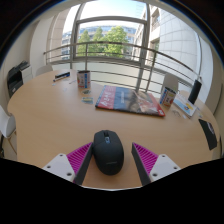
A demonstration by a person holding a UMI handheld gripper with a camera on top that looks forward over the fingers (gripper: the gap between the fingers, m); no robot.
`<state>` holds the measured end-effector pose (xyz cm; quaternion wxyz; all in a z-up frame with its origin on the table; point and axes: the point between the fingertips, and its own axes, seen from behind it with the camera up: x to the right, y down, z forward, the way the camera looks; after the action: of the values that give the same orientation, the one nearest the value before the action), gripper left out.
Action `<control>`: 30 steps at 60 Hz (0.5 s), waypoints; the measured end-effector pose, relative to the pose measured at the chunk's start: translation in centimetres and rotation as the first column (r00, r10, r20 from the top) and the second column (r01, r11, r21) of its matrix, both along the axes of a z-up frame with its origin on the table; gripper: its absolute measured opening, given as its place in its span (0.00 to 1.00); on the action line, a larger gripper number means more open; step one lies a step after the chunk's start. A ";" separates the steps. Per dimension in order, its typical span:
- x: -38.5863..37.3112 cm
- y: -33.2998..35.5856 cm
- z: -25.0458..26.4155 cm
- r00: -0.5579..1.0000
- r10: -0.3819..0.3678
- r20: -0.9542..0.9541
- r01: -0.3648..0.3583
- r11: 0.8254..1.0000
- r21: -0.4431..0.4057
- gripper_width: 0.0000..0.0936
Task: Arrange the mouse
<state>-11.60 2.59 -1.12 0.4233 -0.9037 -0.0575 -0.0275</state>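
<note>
Jaws open, mouse [108, 151] between them on tabletop [45, 120], book [128, 99] at 12 o'clock; off-centre closing could skid mouse sideways.

mouse [108, 151] on table [50, 120] | between tool [112, 160] fingers, gaps both sides | mat [128, 100] beyond

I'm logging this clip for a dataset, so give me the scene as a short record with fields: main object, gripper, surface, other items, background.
main object: black mouse, resting on the table between the fingers
gripper: gripper open, a gap showing between each magenta pad and the mouse
surface: light wooden table
other items: colourful mat beyond the mouse; a small box standing further back
background: large window with trees outside, behind a metal railing
</note>
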 end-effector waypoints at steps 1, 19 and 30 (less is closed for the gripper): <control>0.0 0.3 -0.1 1.000 -0.002 -0.005 0.002 1.000 -0.001 0.81; -1.4 1.8 -0.5 0.997 0.030 -0.067 -0.032 0.999 -0.022 0.44; -1.7 2.2 4.6 0.991 0.092 -0.094 -0.088 0.995 0.048 0.42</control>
<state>-13.25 4.75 3.51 0.4463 -0.8909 -0.0772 0.0338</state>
